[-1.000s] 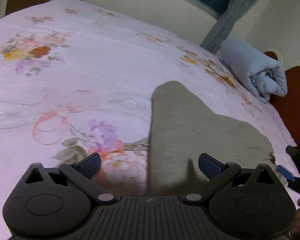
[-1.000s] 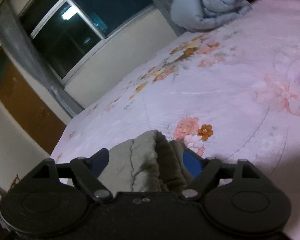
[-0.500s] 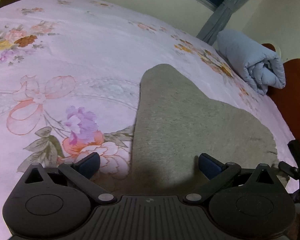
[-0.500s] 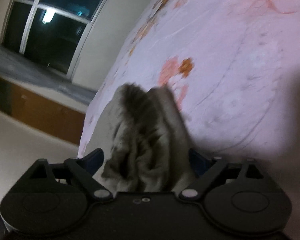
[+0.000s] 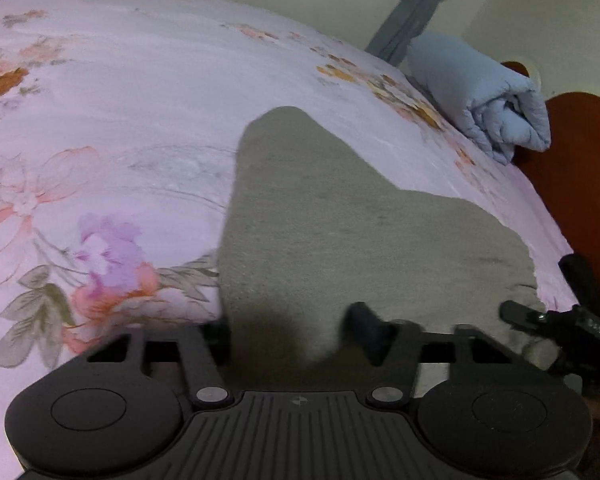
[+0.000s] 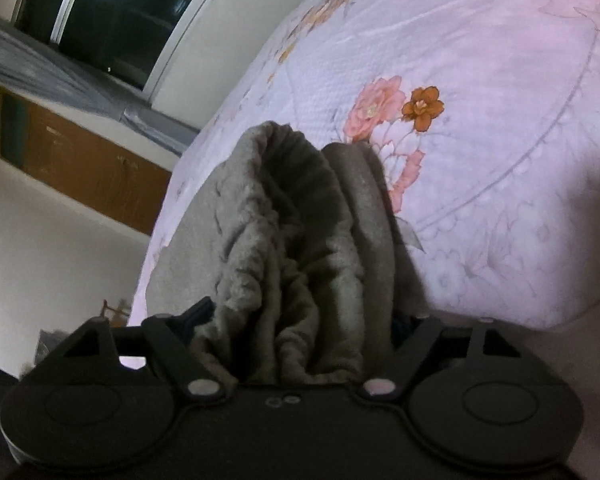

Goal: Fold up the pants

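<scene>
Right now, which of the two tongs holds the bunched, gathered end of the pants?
The right tongs: ruffled folds of the pants stand bunched between them. The left tongs have been closing on a flat, smooth edge.

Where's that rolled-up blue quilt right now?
In the left wrist view, the blue quilt lies at the bed's far right corner, beside the wooden headboard, beyond the grey pants.

Dim indoor light, fisheye-bent edges (motion blur throughout), dark foreground shadows.
</scene>
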A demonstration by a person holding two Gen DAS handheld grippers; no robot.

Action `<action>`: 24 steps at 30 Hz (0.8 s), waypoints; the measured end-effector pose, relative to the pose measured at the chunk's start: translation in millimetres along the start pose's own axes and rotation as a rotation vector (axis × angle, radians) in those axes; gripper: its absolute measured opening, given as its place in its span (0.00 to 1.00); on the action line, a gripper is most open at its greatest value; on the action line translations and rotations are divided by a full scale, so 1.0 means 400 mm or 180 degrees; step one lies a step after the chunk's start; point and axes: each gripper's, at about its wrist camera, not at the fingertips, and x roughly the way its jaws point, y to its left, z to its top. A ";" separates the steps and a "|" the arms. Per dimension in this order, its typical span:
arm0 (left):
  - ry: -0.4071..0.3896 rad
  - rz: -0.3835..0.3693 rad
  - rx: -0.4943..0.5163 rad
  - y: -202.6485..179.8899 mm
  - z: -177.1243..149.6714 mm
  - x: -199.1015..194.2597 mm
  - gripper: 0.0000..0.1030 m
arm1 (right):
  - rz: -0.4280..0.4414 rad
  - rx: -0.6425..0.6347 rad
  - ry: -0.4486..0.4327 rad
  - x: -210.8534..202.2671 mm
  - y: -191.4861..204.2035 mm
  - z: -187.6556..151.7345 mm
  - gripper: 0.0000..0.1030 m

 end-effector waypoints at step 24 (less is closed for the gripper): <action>-0.0652 0.0176 -0.0010 0.127 0.232 -0.040 0.17 | 0.0448 -0.0866 -0.0020 0.201 0.214 0.193 0.37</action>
